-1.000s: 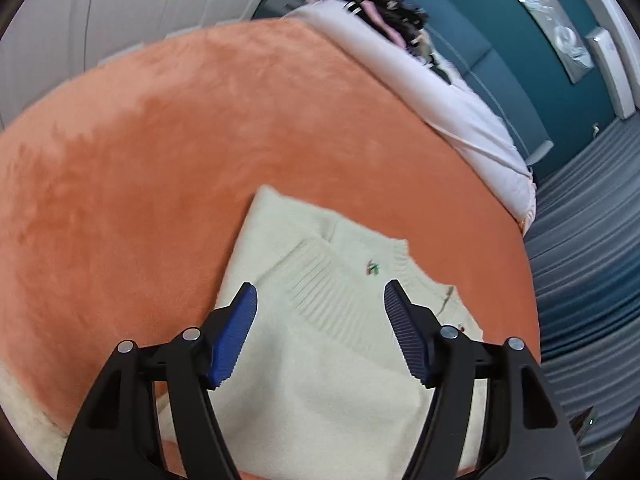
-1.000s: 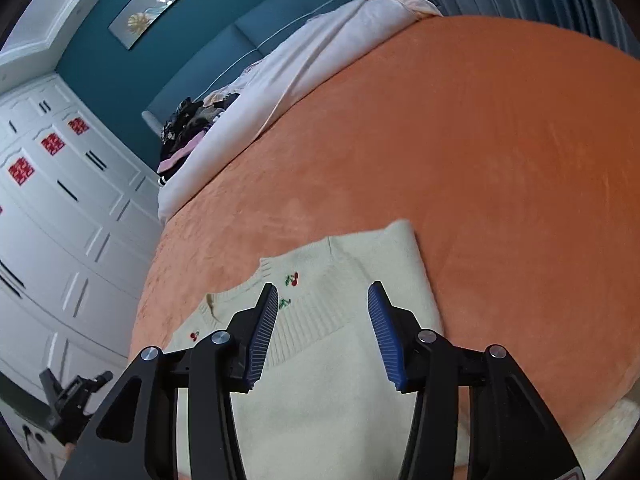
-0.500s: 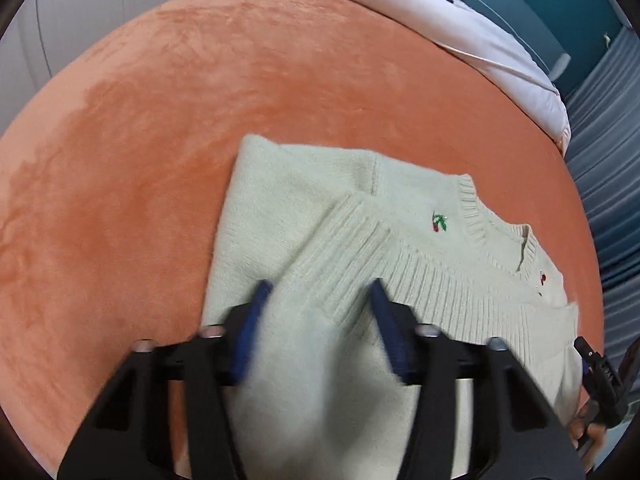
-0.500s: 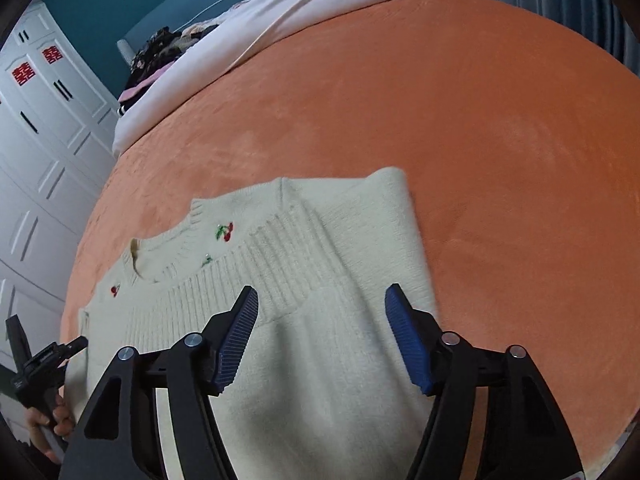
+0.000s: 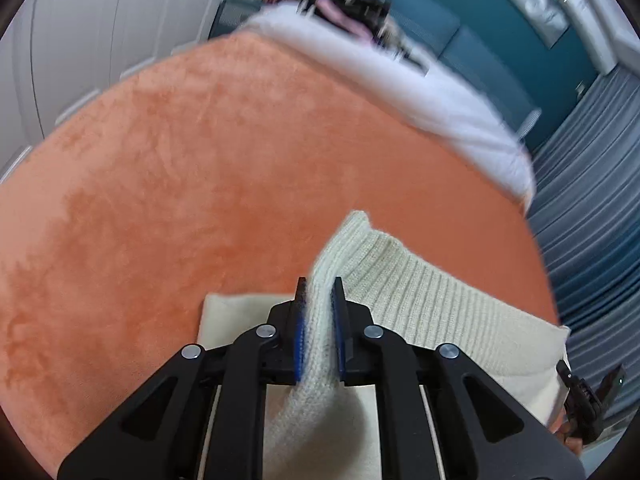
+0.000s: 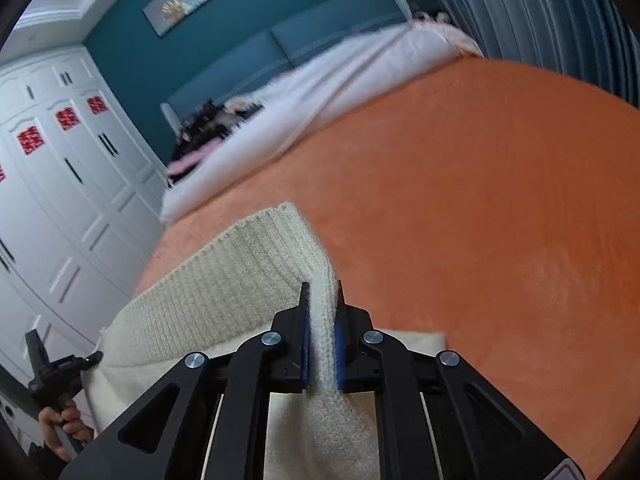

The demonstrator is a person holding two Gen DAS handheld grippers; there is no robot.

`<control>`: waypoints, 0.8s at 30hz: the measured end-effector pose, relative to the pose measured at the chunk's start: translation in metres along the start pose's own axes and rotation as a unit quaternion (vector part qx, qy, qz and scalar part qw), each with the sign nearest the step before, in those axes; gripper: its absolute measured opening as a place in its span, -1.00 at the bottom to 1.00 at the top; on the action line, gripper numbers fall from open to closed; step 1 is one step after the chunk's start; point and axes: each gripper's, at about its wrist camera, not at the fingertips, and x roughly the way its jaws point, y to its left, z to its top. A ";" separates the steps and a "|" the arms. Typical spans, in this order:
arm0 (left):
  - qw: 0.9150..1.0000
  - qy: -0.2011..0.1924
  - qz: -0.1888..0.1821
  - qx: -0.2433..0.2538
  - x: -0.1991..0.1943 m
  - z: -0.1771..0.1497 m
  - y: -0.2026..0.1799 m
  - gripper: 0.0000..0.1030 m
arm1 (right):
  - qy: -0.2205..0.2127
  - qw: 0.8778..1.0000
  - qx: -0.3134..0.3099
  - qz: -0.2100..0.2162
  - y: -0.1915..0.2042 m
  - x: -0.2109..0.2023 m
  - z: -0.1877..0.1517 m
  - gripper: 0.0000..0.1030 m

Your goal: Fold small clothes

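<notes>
Where half a second back both grippers hung wide open over the flat knit, each is now pinched tight on it — lines follow:

Left jaws: the left gripper (image 5: 319, 312) has its blue pads closed hard on a bunched ridge of the cream sweater (image 5: 420, 304), only cloth between them.

Right jaws: the right gripper (image 6: 322, 308) is clamped the same way on the opposite corner of the ribbed hem (image 6: 240, 272).

What changed: open jaws hovering a second ago; then a descent; now two closed grips, and the ribbed hem stands lifted off the layer beneath.

Sweater position: on the orange blanket (image 5: 200, 160), near its close edge; a flat cream layer (image 5: 236, 312) shows under the raised hem, so part of it lies down while the hem edge is held up.

Meaning for the task: the grasp looks done — judged next is carrying the hem forward over the body to make a fold.

Risk: the loose knit may sag between the two grips.

Beyond: white bedding (image 6: 320, 92) and a teal wall lie behind.
</notes>
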 end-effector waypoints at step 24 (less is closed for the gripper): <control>0.996 0.007 0.050 0.077 -0.033 -0.166 -0.047 -0.01 | 0.149 0.974 -0.163 0.051 0.133 0.014 -0.181 -0.91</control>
